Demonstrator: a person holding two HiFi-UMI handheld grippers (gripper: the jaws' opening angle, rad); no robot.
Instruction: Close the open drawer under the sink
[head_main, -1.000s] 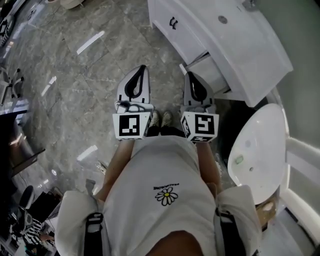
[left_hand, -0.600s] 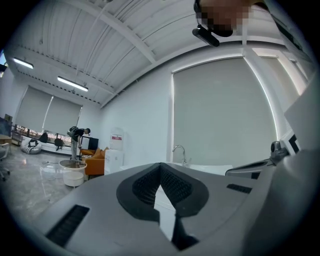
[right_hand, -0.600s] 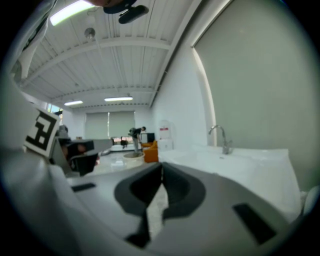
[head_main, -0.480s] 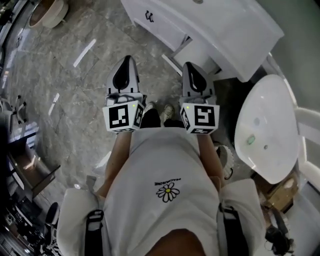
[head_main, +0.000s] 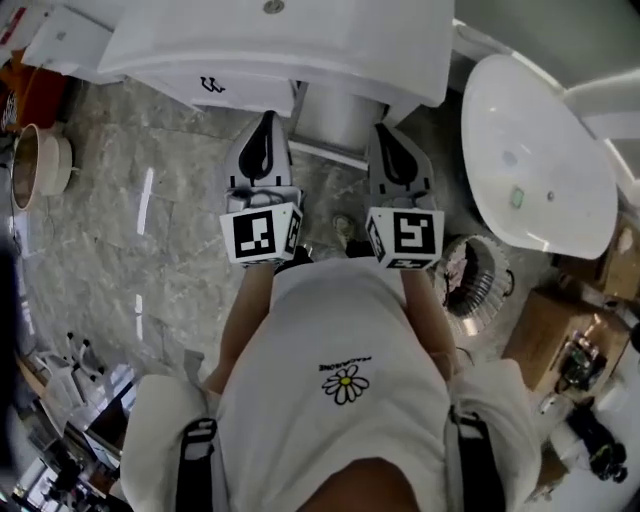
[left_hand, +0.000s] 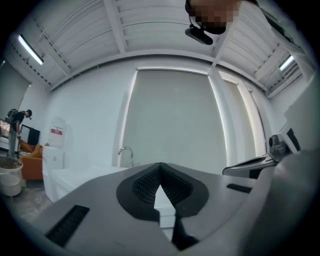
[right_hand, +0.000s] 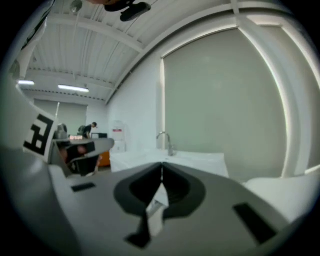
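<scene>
- The person's white shirt (head_main: 340, 400) fills the near edge of the head view, and both arms reach toward 12 o'clock.
- The left tool (head_main: 266, 122) and the right tool (head_main: 385, 130) are held side by side and apart over the marble floor (head_main: 150, 260), each with its marker cube nearest the body.
- In the left gripper view, the left tool (left_hand: 160, 165) has its jaws narrowed to a closed point with nothing between them.
- The right gripper view shows the right tool (right_hand: 161, 165) the same way: jaws together and empty.
- The drawer (head_main: 340, 112) stands pulled out of the white sink cabinet (head_main: 280, 50) at 12 o'clock, just beyond the two tool tips and roughly between them; neither tool touches it.
- A faucet (left_hand: 126, 152) rises at the cabinet's far side.
- A wire basket (head_main: 472, 278) sits at 3 o'clock.
- A white tub (head_main: 540, 150) lies at 2 o'clock.
- A brown bowl (head_main: 35, 165) is at 10 o'clock.
</scene>
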